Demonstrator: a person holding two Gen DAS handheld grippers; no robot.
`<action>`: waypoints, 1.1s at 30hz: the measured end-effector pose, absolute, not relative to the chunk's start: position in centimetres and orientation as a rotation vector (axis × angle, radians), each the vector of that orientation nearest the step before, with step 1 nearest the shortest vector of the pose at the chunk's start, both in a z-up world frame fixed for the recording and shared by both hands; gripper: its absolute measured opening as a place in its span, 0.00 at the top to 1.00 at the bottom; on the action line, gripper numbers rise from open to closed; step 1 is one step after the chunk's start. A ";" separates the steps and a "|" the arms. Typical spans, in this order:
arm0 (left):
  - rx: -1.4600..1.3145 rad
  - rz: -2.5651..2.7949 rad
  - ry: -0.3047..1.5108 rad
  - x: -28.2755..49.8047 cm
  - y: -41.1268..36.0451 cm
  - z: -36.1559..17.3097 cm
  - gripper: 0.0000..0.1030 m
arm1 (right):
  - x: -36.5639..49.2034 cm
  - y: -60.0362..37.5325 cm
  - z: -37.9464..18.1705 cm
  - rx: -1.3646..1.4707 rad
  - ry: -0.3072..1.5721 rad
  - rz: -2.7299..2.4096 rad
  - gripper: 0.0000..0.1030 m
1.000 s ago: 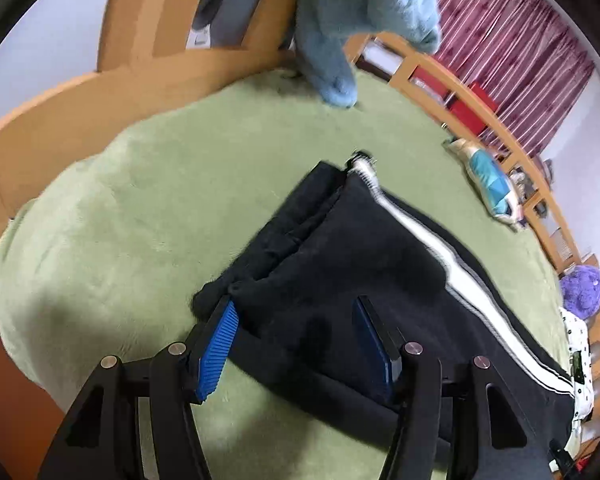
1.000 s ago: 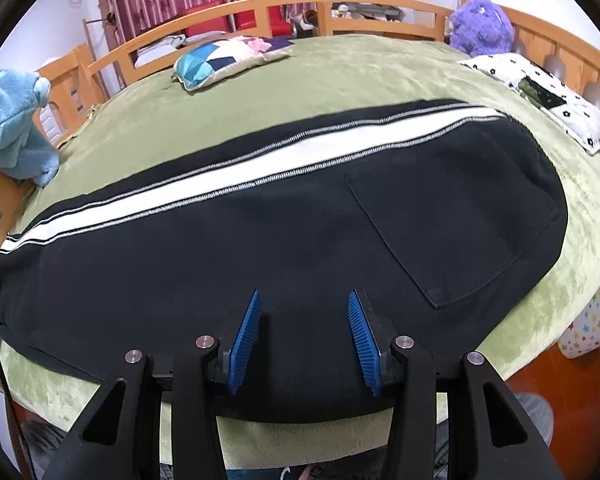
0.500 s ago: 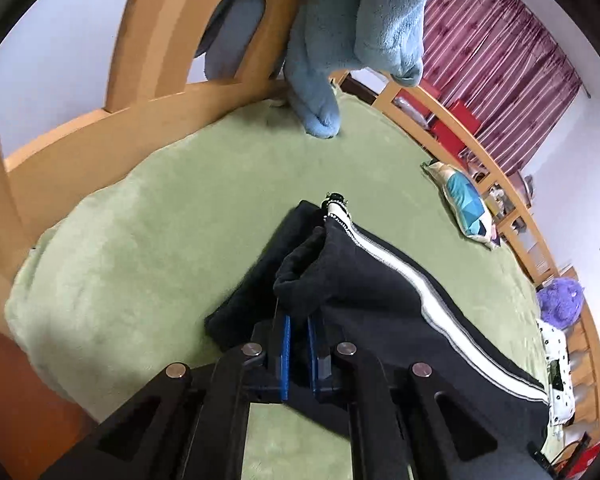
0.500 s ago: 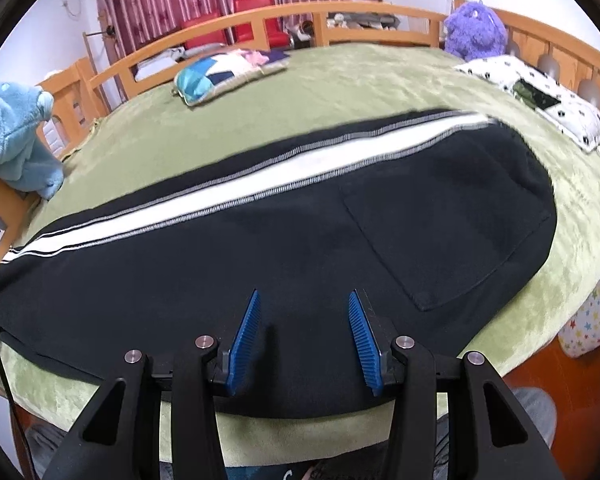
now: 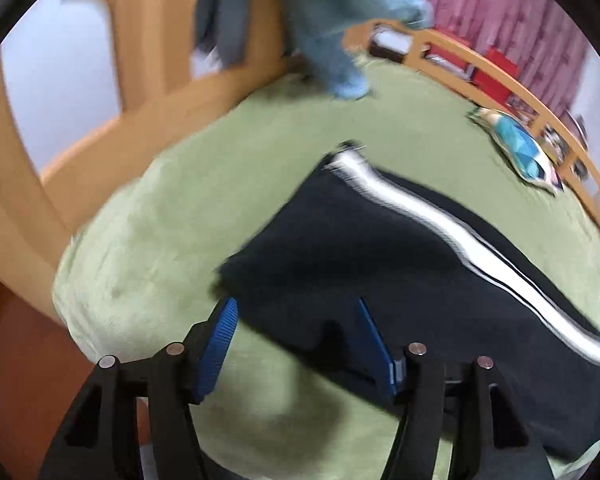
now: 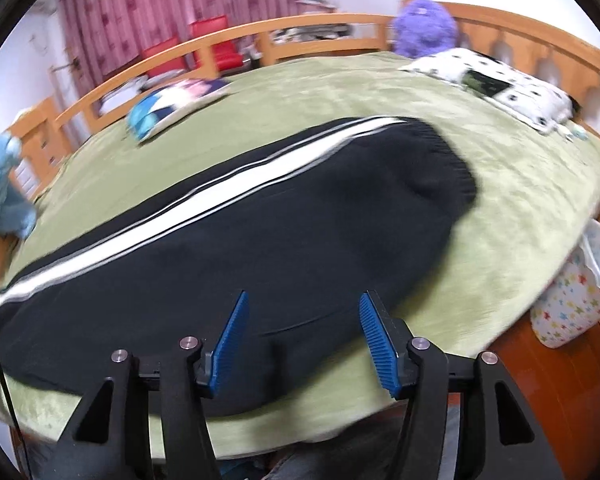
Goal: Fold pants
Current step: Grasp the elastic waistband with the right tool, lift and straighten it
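Black pants (image 6: 228, 256) with a white side stripe lie flat along the green bedcover (image 6: 519, 200), legs stacked, the waistband at the right end. In the left wrist view the leg cuff end (image 5: 339, 236) lies flat on the cover. My left gripper (image 5: 296, 308) is open and empty, its jaws either side of the cuff's near edge. My right gripper (image 6: 301, 304) is open and empty, just above the pants' near edge by the seat. Both views are motion-blurred.
A wooden bed rail (image 5: 148, 120) rings the bed. A light blue plush blanket (image 5: 339, 40) hangs over the rail near the cuff end. A blue patterned cushion (image 6: 168, 108), a spotted pillow (image 6: 499, 84) and a purple plush toy (image 6: 423, 28) lie at the far side.
My left gripper, shut on the lifted cuff half a second ago, has opened and the cuff lies flat. My right gripper has opened wider and shifted towards the waistband end.
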State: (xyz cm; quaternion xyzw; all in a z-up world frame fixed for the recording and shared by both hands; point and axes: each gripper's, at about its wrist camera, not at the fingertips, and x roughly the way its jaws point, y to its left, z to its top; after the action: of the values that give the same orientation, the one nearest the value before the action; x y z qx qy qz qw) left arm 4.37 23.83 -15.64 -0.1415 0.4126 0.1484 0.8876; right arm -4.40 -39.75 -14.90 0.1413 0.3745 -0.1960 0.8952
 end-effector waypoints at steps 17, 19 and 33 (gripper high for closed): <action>-0.166 -0.031 0.895 7.9 6.0 -13.7 0.42 | 0.8 -59.9 -21.8 0.917 0.624 -0.356 0.34; -0.146 -0.054 0.903 7.7 4.3 -14.0 0.42 | 1.6 -61.7 -22.8 1.023 0.587 -0.325 0.28; -0.197 -0.040 0.899 7.0 5.2 -13.3 0.41 | 4.3 -61.7 -11.4 0.583 0.479 -0.245 0.55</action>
State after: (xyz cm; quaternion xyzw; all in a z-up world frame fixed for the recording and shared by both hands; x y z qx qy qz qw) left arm 6.99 5.24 -13.34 -0.0952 0.4336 -0.0195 0.8959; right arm 4.27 -61.70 -11.45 0.2837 0.2333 -0.1193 0.9224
